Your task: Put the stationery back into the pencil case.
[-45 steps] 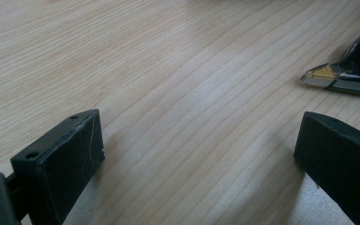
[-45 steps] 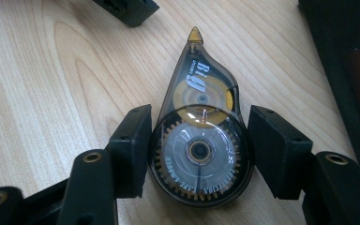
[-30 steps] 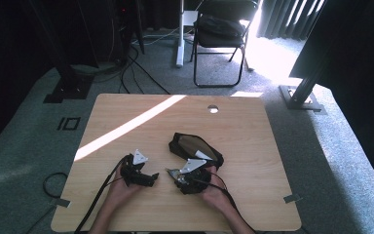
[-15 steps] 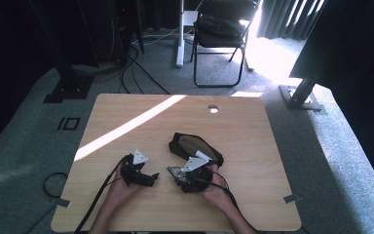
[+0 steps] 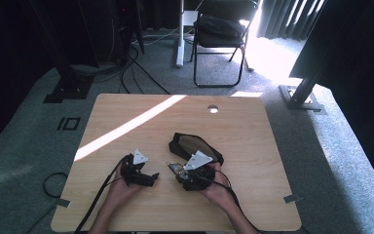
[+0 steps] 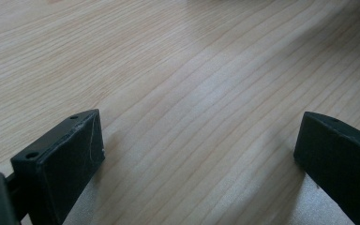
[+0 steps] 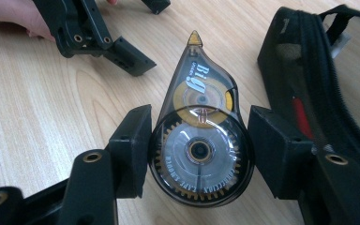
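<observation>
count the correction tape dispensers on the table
1. The correction tape dispenser sits between the right gripper jaws, beside the open black pouch. More may be hidden inside the pouch.

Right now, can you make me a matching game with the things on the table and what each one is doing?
Things:
1. correction tape
2. left gripper
3. black pouch
4. table

States:
A. lying unzipped
B. crossed by a stripe of sunlight
C. clamped between two jaws
D. open, with bare wood between its jaws

Pairs: 1-C, 2-D, 3-A, 4-B
</observation>
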Action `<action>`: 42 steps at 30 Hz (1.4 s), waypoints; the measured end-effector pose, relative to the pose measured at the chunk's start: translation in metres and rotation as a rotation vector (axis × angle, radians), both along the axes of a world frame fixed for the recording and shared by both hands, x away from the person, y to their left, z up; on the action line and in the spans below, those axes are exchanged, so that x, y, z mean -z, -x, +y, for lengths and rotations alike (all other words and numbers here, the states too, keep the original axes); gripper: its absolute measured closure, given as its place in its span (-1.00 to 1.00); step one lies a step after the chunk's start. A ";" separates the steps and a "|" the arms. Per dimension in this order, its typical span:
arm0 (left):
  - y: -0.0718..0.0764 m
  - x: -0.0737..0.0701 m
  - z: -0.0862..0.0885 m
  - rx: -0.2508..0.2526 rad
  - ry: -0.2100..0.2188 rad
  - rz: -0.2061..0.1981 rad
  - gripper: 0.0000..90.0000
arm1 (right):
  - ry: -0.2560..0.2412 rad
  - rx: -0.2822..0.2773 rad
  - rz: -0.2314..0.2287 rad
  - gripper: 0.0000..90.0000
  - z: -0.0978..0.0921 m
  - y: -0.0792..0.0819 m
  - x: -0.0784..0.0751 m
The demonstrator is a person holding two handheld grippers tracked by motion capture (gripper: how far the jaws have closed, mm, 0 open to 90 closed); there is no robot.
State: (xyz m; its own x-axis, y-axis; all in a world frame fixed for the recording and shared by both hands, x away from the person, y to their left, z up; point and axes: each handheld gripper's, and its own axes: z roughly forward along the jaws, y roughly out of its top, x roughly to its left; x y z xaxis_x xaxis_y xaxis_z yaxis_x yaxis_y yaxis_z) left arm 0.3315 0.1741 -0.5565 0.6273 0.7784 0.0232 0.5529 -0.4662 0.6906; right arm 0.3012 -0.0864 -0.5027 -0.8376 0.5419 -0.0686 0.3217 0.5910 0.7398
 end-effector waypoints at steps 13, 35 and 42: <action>0.000 0.000 0.000 0.001 -0.002 0.000 -0.96 | -0.013 0.004 -0.018 -0.07 -0.005 0.000 -0.009; 0.000 0.000 0.000 -0.003 0.001 0.000 -0.95 | -0.022 0.017 -0.056 -0.07 -0.012 -0.002 -0.022; 0.000 0.000 0.000 -0.003 0.001 0.000 -0.95 | -0.029 0.019 -0.072 -0.07 -0.015 -0.002 -0.029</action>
State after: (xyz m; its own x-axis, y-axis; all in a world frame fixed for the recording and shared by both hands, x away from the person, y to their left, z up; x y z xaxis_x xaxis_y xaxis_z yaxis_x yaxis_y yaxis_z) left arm 0.3312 0.1739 -0.5565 0.6249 0.7804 0.0221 0.5544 -0.4635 0.6912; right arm 0.3028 -0.1015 -0.4735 -0.8205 0.5605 -0.1121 0.2783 0.5630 0.7782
